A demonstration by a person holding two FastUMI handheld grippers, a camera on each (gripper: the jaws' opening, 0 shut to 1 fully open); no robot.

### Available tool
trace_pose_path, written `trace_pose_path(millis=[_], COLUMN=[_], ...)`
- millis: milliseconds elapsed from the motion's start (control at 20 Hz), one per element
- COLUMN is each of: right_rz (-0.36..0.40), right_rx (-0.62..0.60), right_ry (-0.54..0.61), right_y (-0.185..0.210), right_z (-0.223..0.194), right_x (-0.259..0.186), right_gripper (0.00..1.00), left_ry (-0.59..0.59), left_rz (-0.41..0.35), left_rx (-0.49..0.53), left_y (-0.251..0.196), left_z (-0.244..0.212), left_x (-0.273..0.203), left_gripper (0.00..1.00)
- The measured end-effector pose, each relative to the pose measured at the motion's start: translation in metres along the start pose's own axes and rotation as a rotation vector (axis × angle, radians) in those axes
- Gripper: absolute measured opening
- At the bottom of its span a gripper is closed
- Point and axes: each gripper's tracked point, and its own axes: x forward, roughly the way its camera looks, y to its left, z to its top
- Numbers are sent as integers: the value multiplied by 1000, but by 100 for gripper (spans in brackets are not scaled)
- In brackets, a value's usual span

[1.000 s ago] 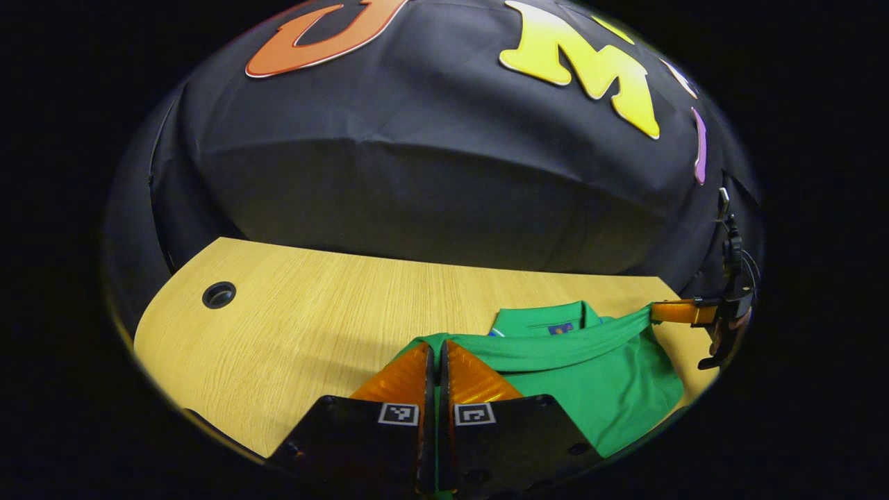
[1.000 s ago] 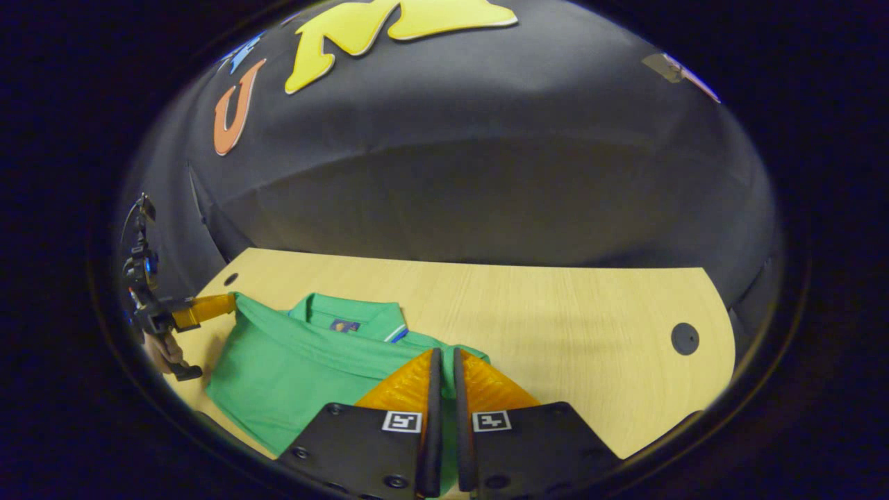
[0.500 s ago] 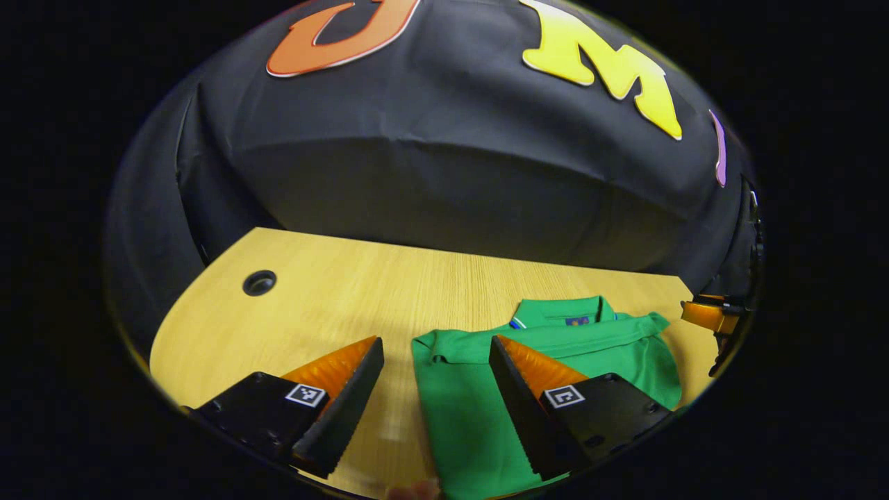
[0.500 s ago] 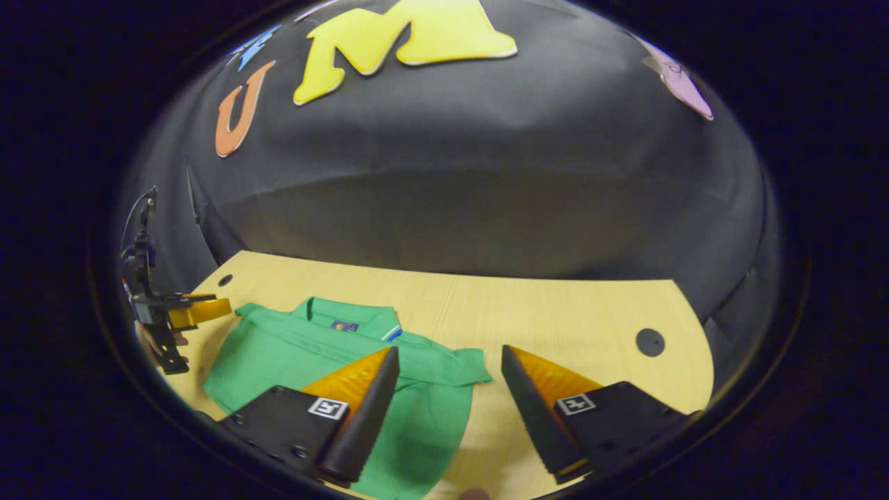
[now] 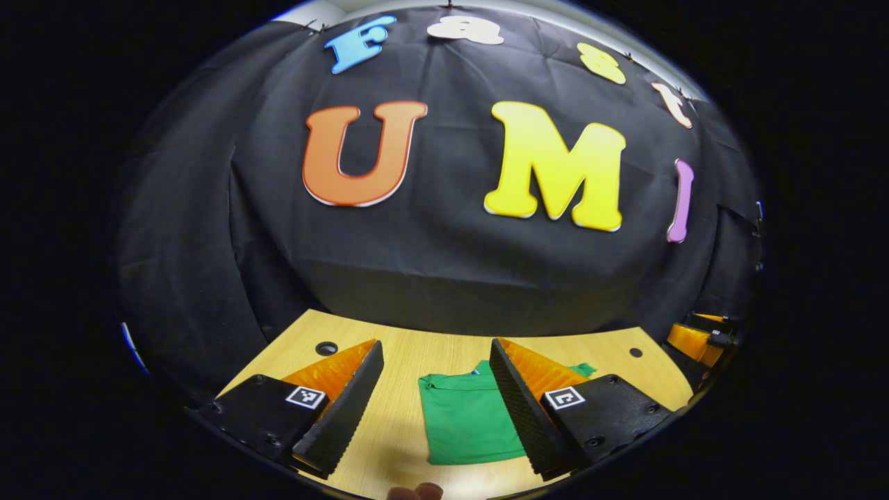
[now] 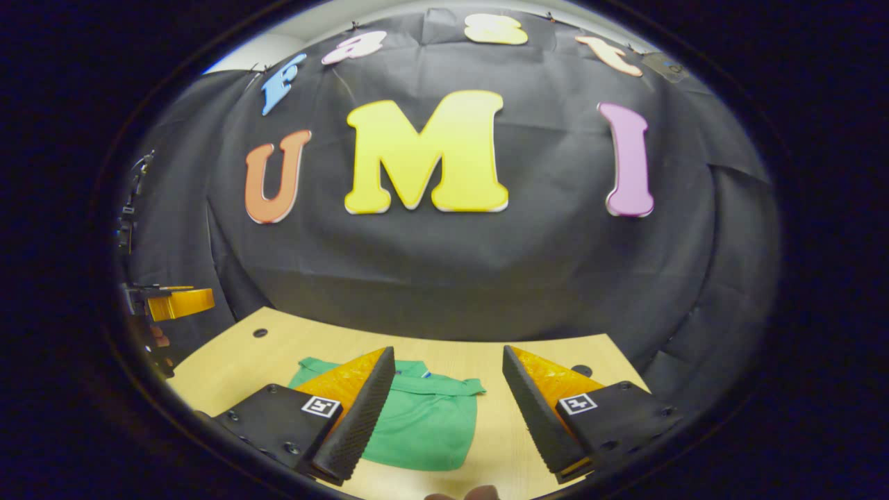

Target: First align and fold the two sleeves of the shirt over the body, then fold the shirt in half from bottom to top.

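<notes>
1. We hold the left gripper (image 5: pixel 435 403) above the pale wooden table (image 5: pixel 403 361), its fingers spread wide and gripping nothing.
2. The right gripper (image 6: pixel 448 410) hangs likewise, jaws apart and empty; in the left gripper view it also shows at the far right edge.
3. The green knit polo shirt (image 5: pixel 469 423) lies flat on the table as a compact rectangle, collar at the far end, folded edge nearest us. In the right gripper view the shirt (image 6: pixel 424 423) sits between and below our fingers, partly hidden behind the left one.
4. We judge both folds made: no sleeve sticks out, and the bundle looks about half a shirt long. The task seems finished or nearly so.
5. Handling, as we judge it: light, soft, limp cloth that will sag and slide open if lifted by one layer. It is not fragile, and the smooth tabletop lets it slip.
6. If any tidying is needed, we would pinch all layers together at the two near corners, one gripper each, and move them level.
7. A round cable hole (image 5: pixel 326 348) sits far left, well clear of the shirt.
</notes>
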Motion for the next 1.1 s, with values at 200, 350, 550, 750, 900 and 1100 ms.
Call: trace_pose_path(millis=[200,350,550,750,900,1100], right_rz=[-37,-61,-71,-77,-87,-111], right_rx=[19,31,-18,-11,-17,14], right_ry=[-96,-139,-166,-196,-187,-177], right_y=[11,19,34,40,38,30], right_z=[26,29,17,19,10,10], right_x=[-82,-139,-185,-221,-230,-228], right_gripper=[93,93,93,93,97,93], left_ry=[-99,-156,-208,-196,-182,-197], left_rz=[-22,-18,-29,-43,-57,-67], left_rx=[23,53,104,99,103,113], left_y=[-25,-41,-55,-65,-71,-75], left_z=[31,36,23,2,-6,-1], left_x=[-87,-137,-184,-205,-210,-210], left_gripper=[98,98,98,98,98,98])
